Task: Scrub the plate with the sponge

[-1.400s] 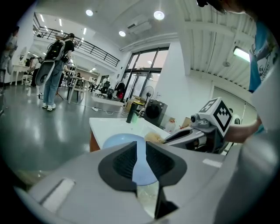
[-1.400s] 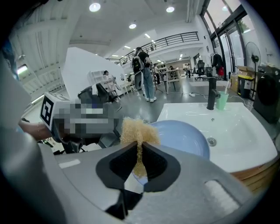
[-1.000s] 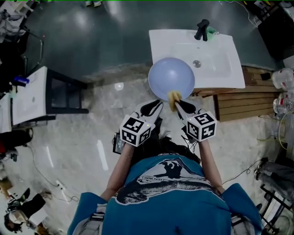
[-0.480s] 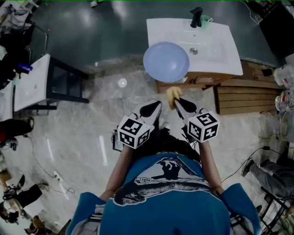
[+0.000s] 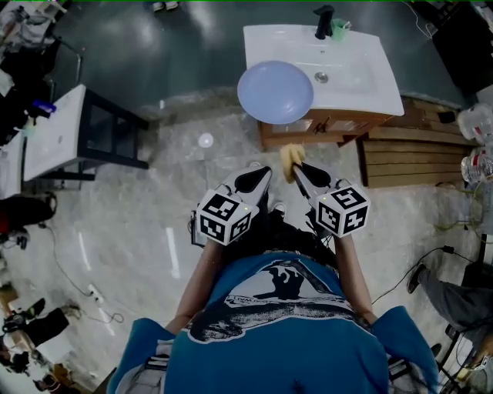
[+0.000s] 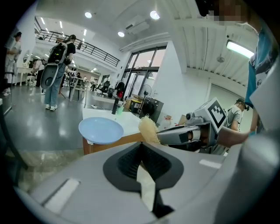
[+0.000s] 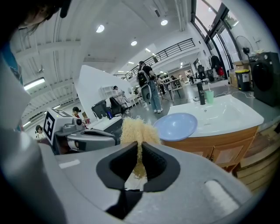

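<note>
The light blue plate [image 5: 276, 92] lies on the front left corner of the white sink counter [image 5: 370, 85], overhanging its edge. It also shows in both gripper views [image 6: 101, 130] [image 7: 177, 126], well ahead of the jaws. My left gripper [image 5: 264, 172] [image 6: 141, 146] is shut with nothing between its jaws, held in the air a good way short of the plate. My right gripper [image 5: 296, 166] [image 7: 140, 146] is shut on the yellow fibrous sponge [image 5: 289, 160] [image 7: 136, 131] [image 6: 148, 129], whose tuft sticks up past the pads. The two grippers hang side by side over the floor.
A black faucet [image 5: 323, 21] and a green cup [image 5: 341, 28] stand at the back of the sink. Wooden slats [image 5: 416, 165] lie to the right of the cabinet. A white table on a black frame [image 5: 50, 146] stands at the left. People walk in the hall beyond.
A second ago the plate's rim was right at the jaw tips; now it lies apart from them on the counter corner. Both grippers have drawn back from the sink, the sponge still held.
</note>
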`<state>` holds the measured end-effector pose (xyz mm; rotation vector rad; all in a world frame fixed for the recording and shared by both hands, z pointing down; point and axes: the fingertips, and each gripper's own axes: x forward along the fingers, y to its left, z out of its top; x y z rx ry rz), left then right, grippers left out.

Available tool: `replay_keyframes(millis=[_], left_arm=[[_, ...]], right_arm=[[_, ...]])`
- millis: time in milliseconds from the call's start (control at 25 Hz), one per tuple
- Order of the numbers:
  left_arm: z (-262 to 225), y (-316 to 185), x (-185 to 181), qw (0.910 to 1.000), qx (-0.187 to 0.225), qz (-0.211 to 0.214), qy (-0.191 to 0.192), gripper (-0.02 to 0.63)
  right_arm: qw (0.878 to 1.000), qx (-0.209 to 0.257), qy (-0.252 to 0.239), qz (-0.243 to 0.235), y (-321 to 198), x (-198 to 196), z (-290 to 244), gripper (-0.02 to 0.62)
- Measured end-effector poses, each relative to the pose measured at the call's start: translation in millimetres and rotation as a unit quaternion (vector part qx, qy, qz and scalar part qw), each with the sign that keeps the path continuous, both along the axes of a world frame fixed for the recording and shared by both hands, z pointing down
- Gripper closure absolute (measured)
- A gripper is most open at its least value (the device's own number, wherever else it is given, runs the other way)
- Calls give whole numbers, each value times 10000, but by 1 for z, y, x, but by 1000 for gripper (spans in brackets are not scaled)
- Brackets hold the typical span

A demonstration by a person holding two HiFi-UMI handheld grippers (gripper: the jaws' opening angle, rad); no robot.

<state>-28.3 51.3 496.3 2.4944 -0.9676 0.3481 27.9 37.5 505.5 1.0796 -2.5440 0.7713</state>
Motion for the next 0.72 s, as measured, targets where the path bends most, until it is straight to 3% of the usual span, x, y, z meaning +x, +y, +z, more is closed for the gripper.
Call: replay_keyframes(millis=[720], left_arm=[[-4,7,15,10000,12,92,0,594]], right_arm=[[9998,51,-37,-194,4,0,-4,568]])
